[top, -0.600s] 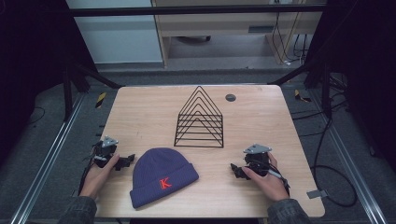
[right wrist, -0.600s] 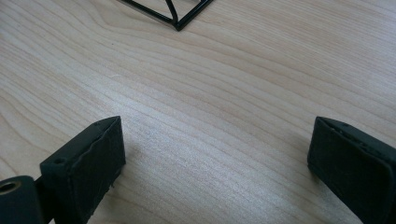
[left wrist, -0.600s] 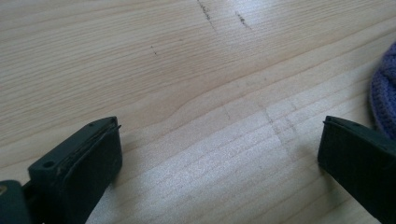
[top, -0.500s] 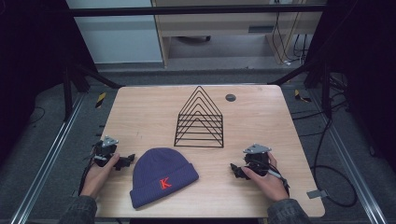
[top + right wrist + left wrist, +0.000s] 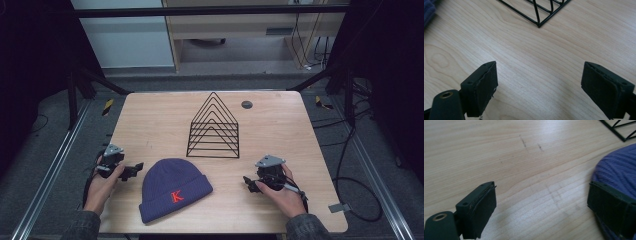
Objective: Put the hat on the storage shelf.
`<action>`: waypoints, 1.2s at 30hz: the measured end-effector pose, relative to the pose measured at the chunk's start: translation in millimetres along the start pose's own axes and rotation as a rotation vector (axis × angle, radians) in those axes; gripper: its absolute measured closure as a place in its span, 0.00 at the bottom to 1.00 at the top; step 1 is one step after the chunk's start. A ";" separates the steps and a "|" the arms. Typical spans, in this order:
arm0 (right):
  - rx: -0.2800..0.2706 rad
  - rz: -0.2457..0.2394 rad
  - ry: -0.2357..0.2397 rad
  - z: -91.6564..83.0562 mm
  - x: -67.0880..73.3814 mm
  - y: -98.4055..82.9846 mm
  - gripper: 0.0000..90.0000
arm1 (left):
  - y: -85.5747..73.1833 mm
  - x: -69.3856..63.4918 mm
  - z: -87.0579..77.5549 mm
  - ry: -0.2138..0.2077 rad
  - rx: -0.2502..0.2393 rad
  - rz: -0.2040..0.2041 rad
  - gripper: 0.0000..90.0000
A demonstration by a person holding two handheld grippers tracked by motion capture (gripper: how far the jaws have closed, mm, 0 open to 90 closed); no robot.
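Observation:
A dark blue knit beanie with a red K lies flat near the table's front edge, between my two hands. My left gripper rests on the wood just left of the beanie, open, with bare table between its jaws; the beanie's edge lies just beyond the jaw at the right of that view. My right gripper sits low on the table to the right of the beanie, open, nothing between its pads. A black wire rack of nested triangles stands upright behind the beanie.
A small dark round disc lies near the table's far right edge. The rack's corner lies a short way ahead of my right gripper. Metal frame rails run along both sides of the wooden table.

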State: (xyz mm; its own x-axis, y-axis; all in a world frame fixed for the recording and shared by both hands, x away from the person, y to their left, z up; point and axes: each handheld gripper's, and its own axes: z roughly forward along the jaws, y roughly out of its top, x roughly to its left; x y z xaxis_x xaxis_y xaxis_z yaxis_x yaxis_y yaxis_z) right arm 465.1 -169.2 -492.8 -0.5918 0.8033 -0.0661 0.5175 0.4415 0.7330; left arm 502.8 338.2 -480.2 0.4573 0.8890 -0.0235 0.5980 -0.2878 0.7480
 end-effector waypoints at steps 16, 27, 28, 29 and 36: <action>-0.049 0.011 0.022 -10.1 4.4 9.6 0.32 | 22.9 -51.7 -7.2 -0.060 0.009 0.089 0.16; -0.012 0.021 0.002 -6.2 2.4 5.7 0.30 | 18.2 -55.5 13.0 -0.093 0.162 0.097 0.28; -0.009 0.021 0.004 -6.1 3.1 5.7 0.29 | 17.1 -56.0 14.6 -0.105 0.179 0.098 0.33; -0.009 0.021 0.006 -6.1 3.8 5.8 0.29 | 17.0 -56.0 15.2 -0.109 0.185 0.099 0.36; -0.010 0.030 0.021 -6.1 4.1 5.7 0.28 | 14.6 -58.6 21.1 -0.143 0.219 0.083 0.46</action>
State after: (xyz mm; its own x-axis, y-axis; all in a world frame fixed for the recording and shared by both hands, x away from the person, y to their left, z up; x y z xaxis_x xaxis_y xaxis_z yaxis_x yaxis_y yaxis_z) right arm 462.0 -165.8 -484.7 -0.5886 0.8079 -0.0296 0.5294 0.4129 0.7411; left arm 498.6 274.4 -481.9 0.5893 0.8046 -0.0731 0.6758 -0.4413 0.5903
